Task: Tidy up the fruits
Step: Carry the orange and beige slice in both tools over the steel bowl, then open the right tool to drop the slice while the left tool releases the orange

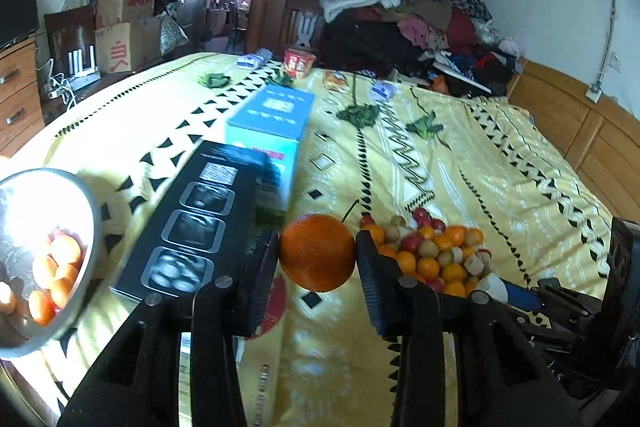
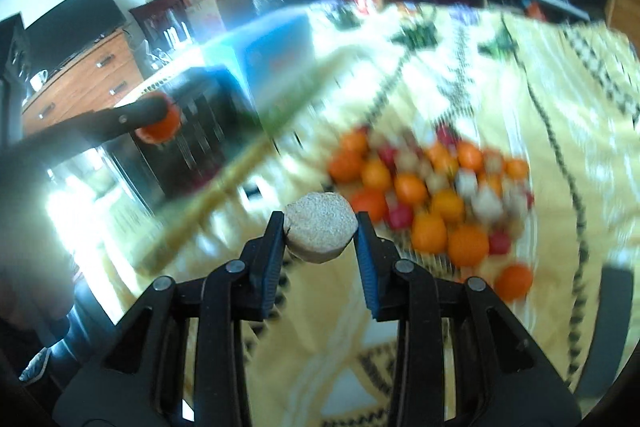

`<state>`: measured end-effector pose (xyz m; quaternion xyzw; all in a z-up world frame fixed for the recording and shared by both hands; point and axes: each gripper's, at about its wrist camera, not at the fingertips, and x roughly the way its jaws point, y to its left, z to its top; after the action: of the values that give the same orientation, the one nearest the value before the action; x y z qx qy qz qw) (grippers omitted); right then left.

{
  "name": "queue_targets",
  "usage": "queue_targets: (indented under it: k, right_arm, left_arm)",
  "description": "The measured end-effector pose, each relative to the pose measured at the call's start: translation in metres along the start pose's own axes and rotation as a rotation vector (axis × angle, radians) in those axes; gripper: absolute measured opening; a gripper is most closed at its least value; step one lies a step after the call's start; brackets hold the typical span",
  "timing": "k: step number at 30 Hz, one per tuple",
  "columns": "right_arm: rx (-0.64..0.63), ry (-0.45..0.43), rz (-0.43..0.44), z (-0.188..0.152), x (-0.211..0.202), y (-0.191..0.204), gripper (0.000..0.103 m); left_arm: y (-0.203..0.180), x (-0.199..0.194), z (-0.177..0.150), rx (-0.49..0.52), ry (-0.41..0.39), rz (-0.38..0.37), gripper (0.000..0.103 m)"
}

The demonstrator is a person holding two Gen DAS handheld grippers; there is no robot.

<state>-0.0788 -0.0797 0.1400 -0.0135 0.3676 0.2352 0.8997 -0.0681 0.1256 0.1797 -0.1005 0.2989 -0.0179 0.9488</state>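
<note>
My left gripper [image 1: 317, 253] is shut on an orange [image 1: 317, 253] and holds it above the yellow bedspread; it also shows in the right wrist view [image 2: 160, 123], far left. My right gripper [image 2: 320, 233] is shut on a beige rough-skinned fruit [image 2: 321, 233] and holds it above the bed; its body shows at the right edge of the left wrist view. A pile of small oranges, red fruits and beige fruits [image 1: 434, 251] lies on the bed; it also shows blurred in the right wrist view [image 2: 436, 195]. A metal bowl [image 1: 90, 227] at the far left holds several oranges.
A black box [image 1: 192, 223] and a light blue box [image 1: 272, 123] lie on the bed between bowl and pile. Clothes [image 1: 412, 23] are heaped at the far end. A wooden dresser [image 1: 18, 95] and cartons stand at the left. A wooden headboard [image 1: 592, 131] lines the right.
</note>
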Motion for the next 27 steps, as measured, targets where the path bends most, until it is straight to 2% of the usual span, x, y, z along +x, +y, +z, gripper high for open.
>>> queue_targets:
  k: [7, 13, 20, 27]
  right_arm:
    - [-0.117, -0.072, 0.095, 0.074, 0.010, 0.075, 0.035]
    - [-0.215, -0.064, 0.216, 0.107, 0.035, 0.161, 0.035]
    - [-0.321, 0.002, 0.347, 0.116, 0.069, 0.259, 0.035]
    - [-0.345, 0.108, 0.380, 0.107, 0.108, 0.292, 0.035]
  left_arm:
    - [0.085, -0.042, 0.027, -0.112, -0.077, 0.125, 0.041]
    - [0.155, -0.068, 0.031, -0.188, -0.095, 0.220, 0.041]
    - [0.223, -0.073, 0.013, -0.280, -0.053, 0.323, 0.041]
    - [0.268, -0.066, -0.011, -0.401, 0.006, 0.347, 0.041]
